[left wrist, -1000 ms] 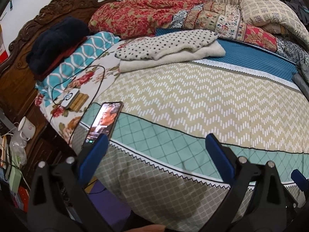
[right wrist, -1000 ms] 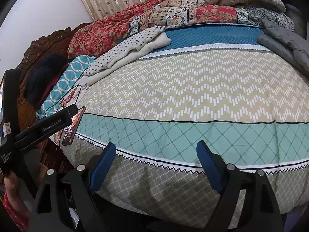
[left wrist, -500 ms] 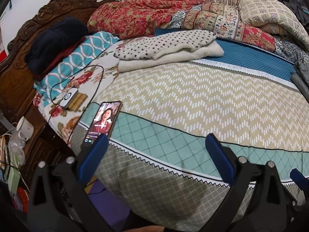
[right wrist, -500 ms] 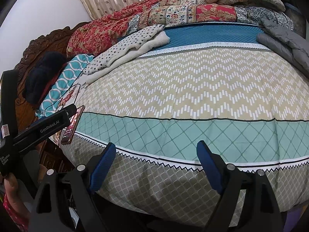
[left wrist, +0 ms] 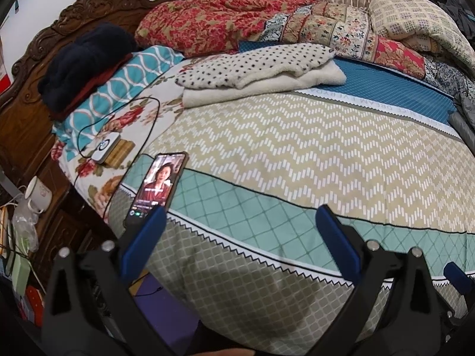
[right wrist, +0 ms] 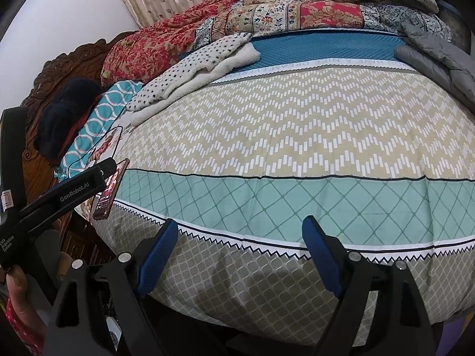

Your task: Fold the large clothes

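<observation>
both sets of jaws stand wide and empty: left gripper (left wrist: 237,234) and right gripper (right wrist: 240,237) hover over the bedspread (right wrist: 297,136), unmoved since a second ago. folding hasn't begun; likely candidate, the grey jacket (right wrist: 439,59), lies far right.

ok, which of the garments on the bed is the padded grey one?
The grey puffer jacket at the bed's right edge, quilted and plain. The polka-dot fleece lies far left, and the dark navy bundle sits by the headboard.
</observation>
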Tool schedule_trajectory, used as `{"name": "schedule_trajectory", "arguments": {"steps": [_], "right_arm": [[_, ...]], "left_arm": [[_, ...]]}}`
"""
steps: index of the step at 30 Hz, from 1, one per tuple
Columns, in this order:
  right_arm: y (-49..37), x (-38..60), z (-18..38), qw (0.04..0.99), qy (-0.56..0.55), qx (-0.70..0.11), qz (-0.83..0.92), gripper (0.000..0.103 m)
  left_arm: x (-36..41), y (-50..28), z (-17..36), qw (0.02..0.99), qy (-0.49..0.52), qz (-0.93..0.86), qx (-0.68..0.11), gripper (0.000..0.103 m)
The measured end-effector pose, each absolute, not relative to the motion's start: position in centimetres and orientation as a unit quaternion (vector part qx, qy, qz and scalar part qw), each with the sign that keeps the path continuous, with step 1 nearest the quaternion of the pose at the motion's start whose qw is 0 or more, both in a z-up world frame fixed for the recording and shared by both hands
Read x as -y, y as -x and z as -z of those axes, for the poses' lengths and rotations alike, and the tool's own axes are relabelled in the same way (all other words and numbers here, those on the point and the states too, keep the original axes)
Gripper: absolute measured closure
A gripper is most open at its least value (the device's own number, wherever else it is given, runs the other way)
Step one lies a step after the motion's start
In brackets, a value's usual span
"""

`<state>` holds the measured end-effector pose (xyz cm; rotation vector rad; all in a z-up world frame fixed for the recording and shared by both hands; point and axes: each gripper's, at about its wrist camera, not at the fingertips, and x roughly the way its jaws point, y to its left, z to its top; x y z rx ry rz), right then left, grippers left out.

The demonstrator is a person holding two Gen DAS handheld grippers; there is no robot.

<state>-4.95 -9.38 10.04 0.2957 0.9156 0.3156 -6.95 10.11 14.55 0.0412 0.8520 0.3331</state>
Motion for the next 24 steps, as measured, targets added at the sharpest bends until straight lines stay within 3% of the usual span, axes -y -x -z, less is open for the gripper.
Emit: {"name": "schedule_trajectory", "arguments": {"steps": [24], "right_arm": [[4.9,9.32,-9.52,0.869,-0.144,-0.448,-0.151,0.068]], "left_arm": [[-9.57,6.52,-13.49,0.889,-0.015,-0.151,-0.432,0.006]]}}
